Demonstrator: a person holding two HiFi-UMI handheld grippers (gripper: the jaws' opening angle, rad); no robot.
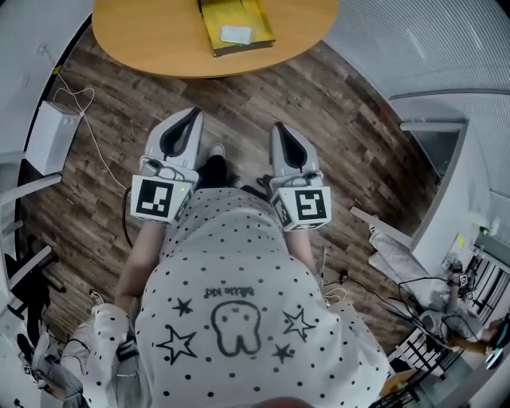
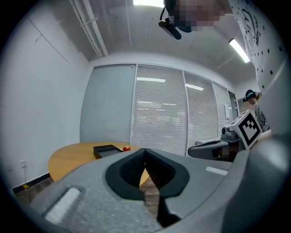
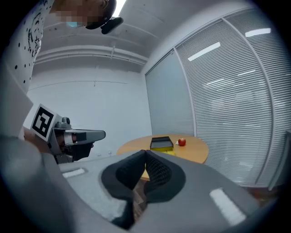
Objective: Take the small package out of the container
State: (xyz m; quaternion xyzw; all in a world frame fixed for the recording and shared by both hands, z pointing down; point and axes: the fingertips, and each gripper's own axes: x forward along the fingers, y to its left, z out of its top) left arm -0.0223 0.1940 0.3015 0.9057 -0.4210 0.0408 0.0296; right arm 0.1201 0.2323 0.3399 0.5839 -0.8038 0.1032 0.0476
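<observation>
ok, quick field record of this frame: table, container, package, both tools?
surface: round wooden table
container: yellow open box on the table
package: small white package, lying inside the box
other: small red round object beside the box
left tool: shut, empty, short of the table
right tool: shut, empty, short of the table

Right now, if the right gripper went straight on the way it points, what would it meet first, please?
Nothing close: the right gripper aims over the floor at the round wooden table, probably its near edge below the yellow container; depth is unclear.
</observation>
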